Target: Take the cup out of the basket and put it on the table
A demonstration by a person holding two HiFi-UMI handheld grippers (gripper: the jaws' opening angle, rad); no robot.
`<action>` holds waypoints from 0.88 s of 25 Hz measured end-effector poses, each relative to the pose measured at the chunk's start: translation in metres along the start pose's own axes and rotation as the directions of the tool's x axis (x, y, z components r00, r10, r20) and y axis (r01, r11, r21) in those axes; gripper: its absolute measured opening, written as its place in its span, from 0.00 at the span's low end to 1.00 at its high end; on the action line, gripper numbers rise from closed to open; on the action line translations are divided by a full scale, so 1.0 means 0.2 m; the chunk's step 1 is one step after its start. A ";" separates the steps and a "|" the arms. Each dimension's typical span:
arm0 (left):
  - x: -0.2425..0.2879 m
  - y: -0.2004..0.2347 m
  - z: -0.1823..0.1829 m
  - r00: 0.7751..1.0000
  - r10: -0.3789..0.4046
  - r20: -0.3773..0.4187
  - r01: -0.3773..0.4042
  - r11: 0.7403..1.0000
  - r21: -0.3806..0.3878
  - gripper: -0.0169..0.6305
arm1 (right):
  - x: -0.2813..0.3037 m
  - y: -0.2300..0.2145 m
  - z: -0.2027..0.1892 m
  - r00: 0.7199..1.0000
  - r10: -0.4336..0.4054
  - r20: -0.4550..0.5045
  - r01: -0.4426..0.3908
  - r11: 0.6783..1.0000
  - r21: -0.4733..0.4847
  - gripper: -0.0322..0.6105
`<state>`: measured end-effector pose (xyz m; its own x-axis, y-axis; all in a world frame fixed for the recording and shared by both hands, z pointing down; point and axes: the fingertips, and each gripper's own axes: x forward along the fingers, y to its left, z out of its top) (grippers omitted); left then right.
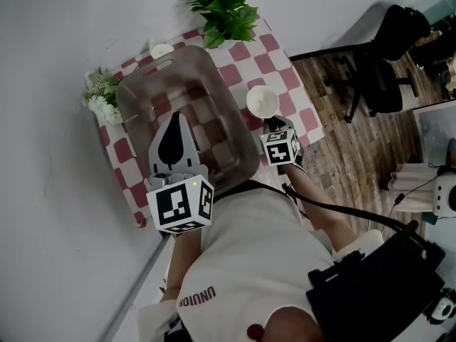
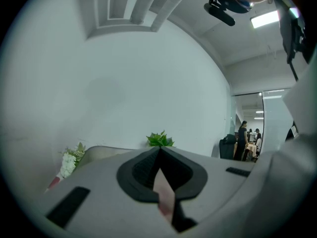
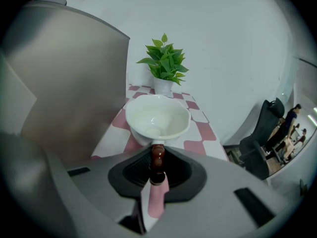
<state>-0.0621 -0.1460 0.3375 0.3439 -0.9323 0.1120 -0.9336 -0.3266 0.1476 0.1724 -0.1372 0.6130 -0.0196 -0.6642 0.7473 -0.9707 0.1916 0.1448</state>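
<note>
While your left gripper [image 1: 174, 120] hangs above the translucent grey plastic basket [image 1: 241, 155] with its jaws pressed together on nothing, your right gripper [image 1: 273, 124] pinches the brown beaded handle [image 3: 157, 157] of the white ceramic cup [image 1: 262, 102]. The cup is outside the basket, just right of its wall, over the red-and-white checked desk [image 1: 274, 64]. You cannot tell whether it touches the cloth. A green leafy potted plant [image 1: 222, 9] stands at the far edge. The marker cube [image 1: 182, 206] on each gripper bears black-and-white squares. The brown lettering [image 1: 197, 298] on your white shirt [image 1: 242, 262] is upside down and not surely legible.
</note>
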 end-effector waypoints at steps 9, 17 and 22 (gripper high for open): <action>0.00 -0.01 0.00 1.000 -0.002 0.000 0.002 1.000 -0.004 0.05 | 0.01 0.00 -0.04 1.000 0.005 -0.025 -0.005 1.000 0.009 0.15; 0.00 -0.01 0.00 1.000 -0.001 0.002 0.001 1.000 -0.005 0.05 | 0.02 0.00 -0.05 0.999 0.011 -0.034 -0.011 1.000 0.019 0.15; 0.00 -0.02 -0.01 1.000 -0.003 0.000 0.003 1.000 -0.004 0.05 | 0.02 0.01 -0.07 0.999 0.017 -0.049 -0.016 1.000 0.019 0.15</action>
<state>-0.0588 -0.1451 0.3385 0.3470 -0.9313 0.1111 -0.9320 -0.3292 0.1515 0.1741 -0.1300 0.6246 -0.0241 -0.6245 0.7807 -0.9747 0.1883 0.1205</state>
